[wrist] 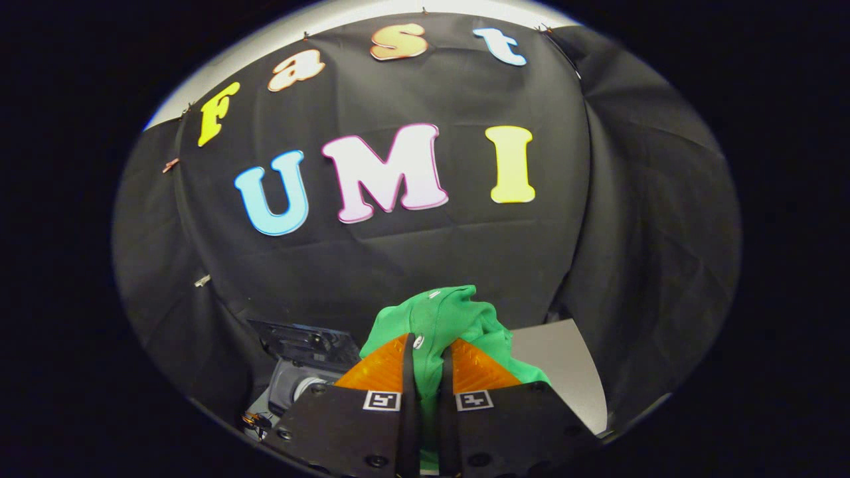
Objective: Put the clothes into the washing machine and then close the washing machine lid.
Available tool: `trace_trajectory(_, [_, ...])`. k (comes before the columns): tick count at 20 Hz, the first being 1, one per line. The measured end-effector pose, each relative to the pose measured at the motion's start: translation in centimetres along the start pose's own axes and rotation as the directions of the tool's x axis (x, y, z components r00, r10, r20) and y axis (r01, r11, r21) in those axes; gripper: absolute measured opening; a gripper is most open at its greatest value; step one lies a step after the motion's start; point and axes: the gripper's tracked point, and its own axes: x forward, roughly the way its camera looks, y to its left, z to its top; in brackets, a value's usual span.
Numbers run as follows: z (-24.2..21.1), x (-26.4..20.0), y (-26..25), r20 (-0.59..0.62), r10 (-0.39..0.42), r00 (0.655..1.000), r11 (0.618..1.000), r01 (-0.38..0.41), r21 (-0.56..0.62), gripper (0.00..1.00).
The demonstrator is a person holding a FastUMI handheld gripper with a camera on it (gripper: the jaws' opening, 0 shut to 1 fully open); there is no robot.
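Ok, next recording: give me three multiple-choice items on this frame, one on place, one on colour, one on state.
1. Where is the garment?
A. between the fingers of the hand-held gripper
B. inside the washing machine
C. flat on the table

2. What colour is it?
A. red
B. green
C. white

3. How do the fingers stand?
A. wide open
B. closed on the cloth
C. closed on nothing

Key: 1 A, cloth bunches up out of the gap between both fingers; 2 B, plainly green; 3 B, both fingers pinch the fabric.
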Motion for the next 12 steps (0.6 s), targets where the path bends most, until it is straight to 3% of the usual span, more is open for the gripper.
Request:
trace_trajectory(6, [2.2, -2.1, 9.7, 0.039, 0.133, 0.990, 0.991, -0.132, -0.034, 0.15])
trace_trajectory(12, [0.3, -2.0, 20.4, 0.001, 0.252, 0.968, 0.964, -0.251, -0.091, 0.15])
